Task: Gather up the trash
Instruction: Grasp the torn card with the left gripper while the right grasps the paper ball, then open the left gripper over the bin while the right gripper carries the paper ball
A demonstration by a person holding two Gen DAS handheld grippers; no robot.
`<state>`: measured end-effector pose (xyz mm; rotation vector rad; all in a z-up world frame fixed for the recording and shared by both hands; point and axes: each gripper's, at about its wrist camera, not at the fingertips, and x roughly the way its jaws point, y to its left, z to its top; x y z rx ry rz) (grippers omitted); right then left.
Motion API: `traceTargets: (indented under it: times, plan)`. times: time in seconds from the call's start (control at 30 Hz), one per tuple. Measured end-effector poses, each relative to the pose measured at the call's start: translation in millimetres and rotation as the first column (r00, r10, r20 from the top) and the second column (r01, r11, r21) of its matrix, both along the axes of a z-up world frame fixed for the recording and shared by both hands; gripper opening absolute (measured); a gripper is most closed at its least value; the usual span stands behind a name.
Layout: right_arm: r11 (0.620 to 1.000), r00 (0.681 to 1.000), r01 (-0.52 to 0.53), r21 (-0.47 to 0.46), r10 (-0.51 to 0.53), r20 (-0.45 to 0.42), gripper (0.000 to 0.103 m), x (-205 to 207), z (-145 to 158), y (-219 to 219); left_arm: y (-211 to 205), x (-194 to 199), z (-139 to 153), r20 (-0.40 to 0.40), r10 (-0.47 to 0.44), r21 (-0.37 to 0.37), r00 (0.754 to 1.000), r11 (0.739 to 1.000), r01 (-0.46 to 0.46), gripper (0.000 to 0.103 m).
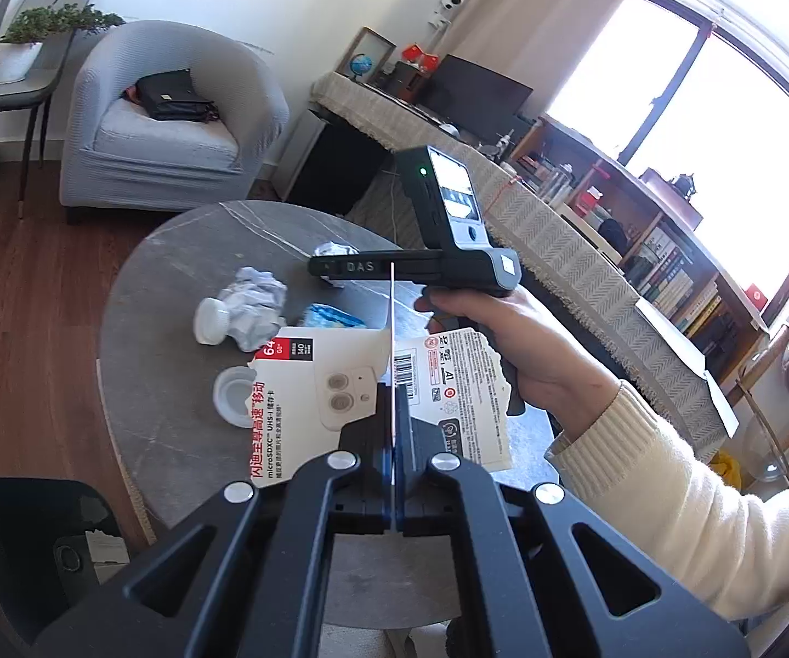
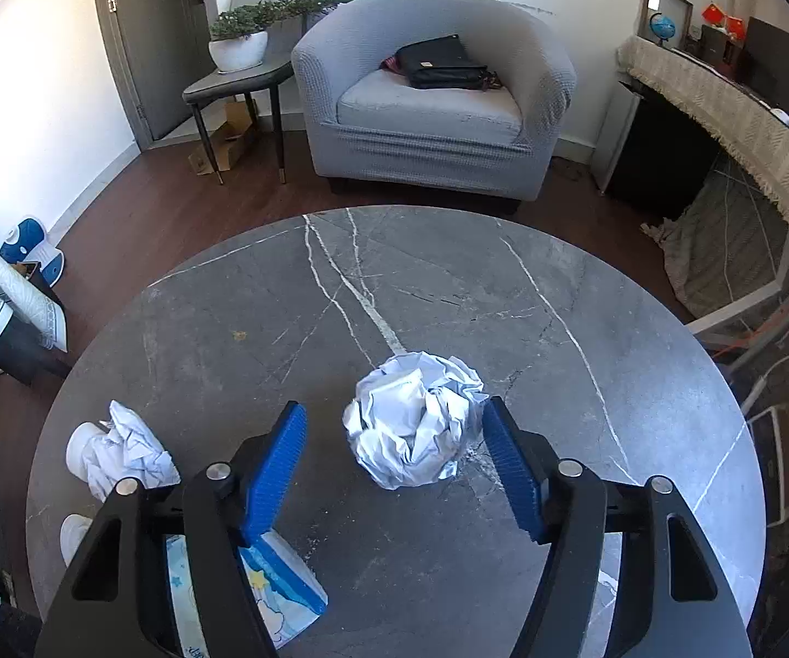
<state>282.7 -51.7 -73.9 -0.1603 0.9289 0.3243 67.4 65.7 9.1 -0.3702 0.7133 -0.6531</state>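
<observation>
The crumpled paper ball lay on the round grey worktop between the blue pads of my right tool. The right pad touched the ball's three o'clock side; the left pad stood apart from its nine o'clock side, so the tool was part open around the ball and gripping nothing.

My left tool was pinched tight on one torn card package, red and white, held edge-on above the worktop so that its printed halves spread toward nine and three o'clock.

I counted two paper balls on the worktop: the one in my right tool, and a second one toward nine o'clock of it, resting against a white bottle. In the left wrist view one white round lid lay at six o'clock of that bottle. One blue patterned tissue pack lay under the left finger of my right tool, at about seven o'clock of the ball.

One grey armchair stood past the worktop at twelve o'clock, with one black bag on its seat.
</observation>
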Motion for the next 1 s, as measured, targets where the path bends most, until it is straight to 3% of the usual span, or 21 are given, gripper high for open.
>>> traceTargets:
  times: [0.27,0.5,0.8,1.0]
  plan:
    - [0.999,1.000,0.022,0.028,-0.022,0.003,0.047,-6,13,-2,44,-7,2,0.011,0.116,0.001,0.993,0.993,-0.116,0.001]
    - [0.997,0.999,-0.041,0.059,0.039,0.038,0.047,-41,38,16,83,-18,5,0.009,0.243,0.007,0.970,0.970,-0.243,0.001]
    - [0.983,0.991,-0.124,0.133,0.118,0.056,0.047,-85,60,38,129,-24,-19,-0.054,0.423,0.141,0.905,0.900,-0.412,0.001]
    - [0.971,0.986,-0.164,0.173,0.157,0.050,0.047,-111,63,55,147,-26,-44,-0.105,0.476,0.246,0.873,0.863,-0.441,0.001]
